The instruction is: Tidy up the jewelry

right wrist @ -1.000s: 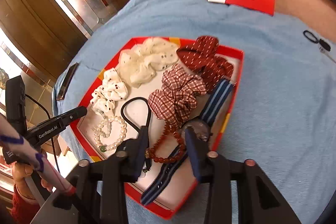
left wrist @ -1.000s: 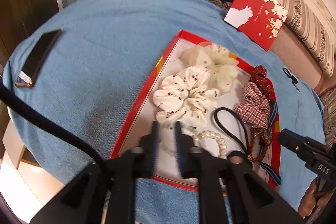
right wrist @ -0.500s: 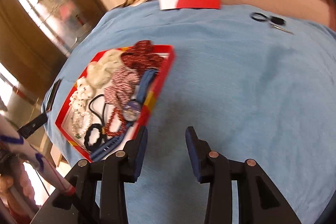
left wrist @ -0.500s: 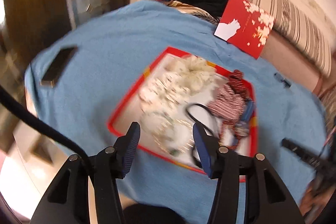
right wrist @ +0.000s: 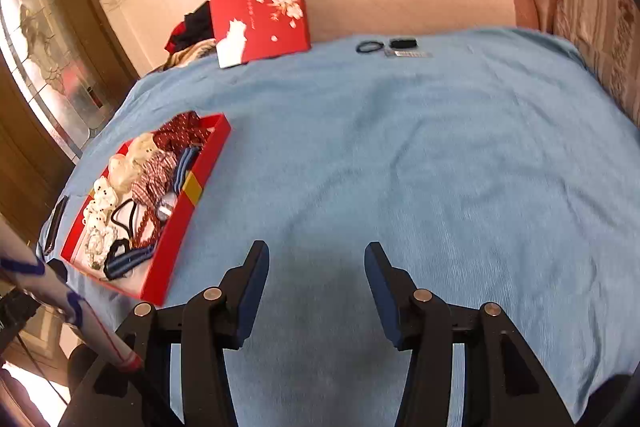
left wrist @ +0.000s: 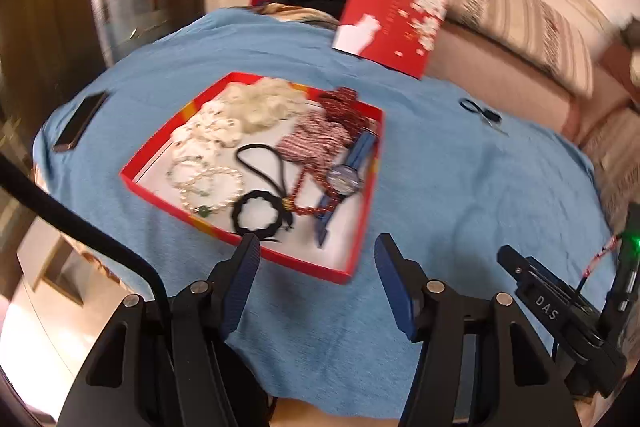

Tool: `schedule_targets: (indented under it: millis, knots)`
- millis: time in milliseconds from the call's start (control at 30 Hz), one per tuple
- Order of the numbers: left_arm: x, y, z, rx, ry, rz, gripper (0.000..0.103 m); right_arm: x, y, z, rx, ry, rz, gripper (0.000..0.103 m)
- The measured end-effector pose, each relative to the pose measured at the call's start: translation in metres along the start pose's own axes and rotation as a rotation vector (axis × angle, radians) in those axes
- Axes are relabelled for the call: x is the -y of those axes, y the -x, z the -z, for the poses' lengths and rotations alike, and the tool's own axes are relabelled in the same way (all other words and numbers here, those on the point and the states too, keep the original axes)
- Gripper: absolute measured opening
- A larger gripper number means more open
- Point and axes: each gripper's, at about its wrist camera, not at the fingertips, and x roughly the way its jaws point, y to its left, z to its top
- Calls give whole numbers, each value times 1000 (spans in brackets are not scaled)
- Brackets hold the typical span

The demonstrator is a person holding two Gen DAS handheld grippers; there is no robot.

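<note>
Phone (left wrist: 78, 123): far left on the blue-covered worktop (left wrist: 460, 187). Red tray (left wrist: 352, 263): left of centre on the cloth, holding cream scrunchies (left wrist: 256, 111), pearl bracelets (left wrist: 208, 183), black hair ties (left wrist: 256, 213), red bead bracelet (left wrist: 304, 195), plaid scrunchie (left wrist: 316, 141), blue-strap watch (left wrist: 344, 179). Left tongs (left wrist: 314, 281): wide apart, empty, above the tray's near edge. Red box lid (right wrist: 260, 13): propped at the sofa. Right tongs (right wrist: 316, 287): wide apart, empty, over bare cloth right of the tray.

Red box (left wrist: 352, 269), seemingly plaid scrunchie (left wrist: 308, 143)
</note>
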Motion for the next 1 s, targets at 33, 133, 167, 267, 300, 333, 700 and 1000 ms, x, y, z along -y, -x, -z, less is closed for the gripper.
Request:
schedule_targets:
  millis: [33, 133, 167, 267, 300, 333, 700, 1000]
  knots:
    - [6, 0, 0, 2, -24, -9, 59, 2, 3, 2, 1, -3, -2, 54]
    - [9, 1, -1, -5, -28, -7, 59, 0, 8, 5, 2, 22, -18, 54]
    - [8, 2, -1, -3, -19, -5, 59, -3, 8, 4, -1, 31, -38, 54]
    - [-5, 3, -1, 0, 19, -19, 62, -20, -5, -6, -62, 69, -158, 54]
    - [-8, 2, -1, -3, 30, -24, 63, -26, -10, -11, -79, 75, -200, 54]
    - [-11, 0, 0, -11, 42, -30, 63, -32, -16, -18, -95, 81, -236, 54]
    - [-22, -8, 3, -35, 21, -31, 64, -101, -119, -68, -235, 168, -240, 41]
    - [-25, -17, 1, -49, 24, -10, 64, -124, -159, -88, -270, 188, -165, 11]
